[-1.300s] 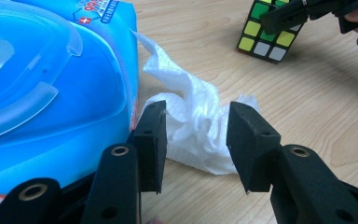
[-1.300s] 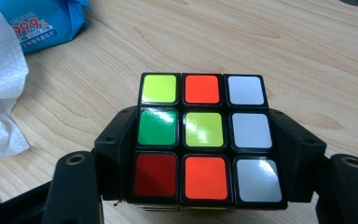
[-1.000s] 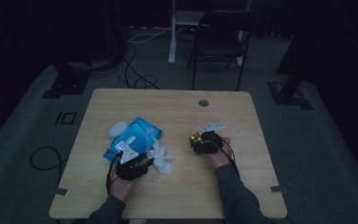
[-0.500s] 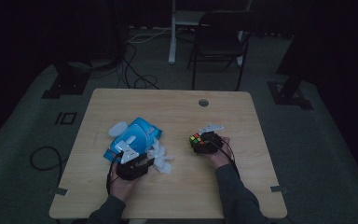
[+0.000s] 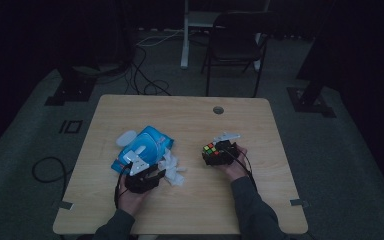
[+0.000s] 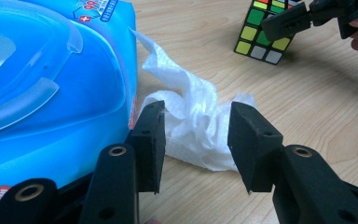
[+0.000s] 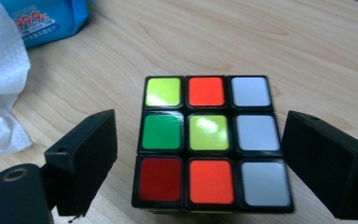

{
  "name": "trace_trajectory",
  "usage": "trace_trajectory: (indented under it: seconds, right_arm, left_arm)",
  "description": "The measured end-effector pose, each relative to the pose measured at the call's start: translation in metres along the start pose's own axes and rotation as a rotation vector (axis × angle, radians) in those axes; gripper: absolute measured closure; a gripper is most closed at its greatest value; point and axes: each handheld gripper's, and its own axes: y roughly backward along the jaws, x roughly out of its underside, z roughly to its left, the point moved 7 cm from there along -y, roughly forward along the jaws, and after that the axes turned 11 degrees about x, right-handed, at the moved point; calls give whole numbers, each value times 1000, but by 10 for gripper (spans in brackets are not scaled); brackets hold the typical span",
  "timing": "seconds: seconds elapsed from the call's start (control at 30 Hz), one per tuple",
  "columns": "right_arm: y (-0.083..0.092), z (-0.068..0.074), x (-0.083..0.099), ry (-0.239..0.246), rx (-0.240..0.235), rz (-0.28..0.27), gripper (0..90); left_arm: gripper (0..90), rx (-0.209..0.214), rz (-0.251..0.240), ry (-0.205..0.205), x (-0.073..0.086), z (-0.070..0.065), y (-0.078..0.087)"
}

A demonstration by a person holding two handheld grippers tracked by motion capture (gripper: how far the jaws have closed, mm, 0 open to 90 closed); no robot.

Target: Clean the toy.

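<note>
Right gripper (image 7: 200,154) jaws, just opening, flank the puzzle cube (image 7: 212,140) ungripped; left gripper (image 6: 198,135) jaws straddle the wipe (image 6: 196,126), not yet pinched.

Right gripper (image 7: 198,158) jaws have just been opening; Rubik's cube (image 7: 209,140) now sits between them, gaps showing on both sides, pads clear.

Cube (image 7: 212,142): 3x3 puzzle, black frame, scrambled stickers, facing side shows yellow-green, orange, white, green, red. Sits flat on counter (image 5: 195,205), right of centre, about 3 o'clock from the wipe. Wipe (image 6: 191,123): white, crumpled, textured, lying loose on counter, touching blue pack (image 6: 51,93) at its 9 o'clock. Pack flat, lid open.
</note>
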Motion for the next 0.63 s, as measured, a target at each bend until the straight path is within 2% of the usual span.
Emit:
trace_trajectory:
  seconds: [0.3,0.63]
  right_arm:
    - [9,-2,-5,-10,-7,-38,111]
    - [13,-2,-6,-17,-10,-47,111]
  left_arm:
    - [577,-1,1,0,0,0,0]
    - [577,-1,-3,1,0,1,0]
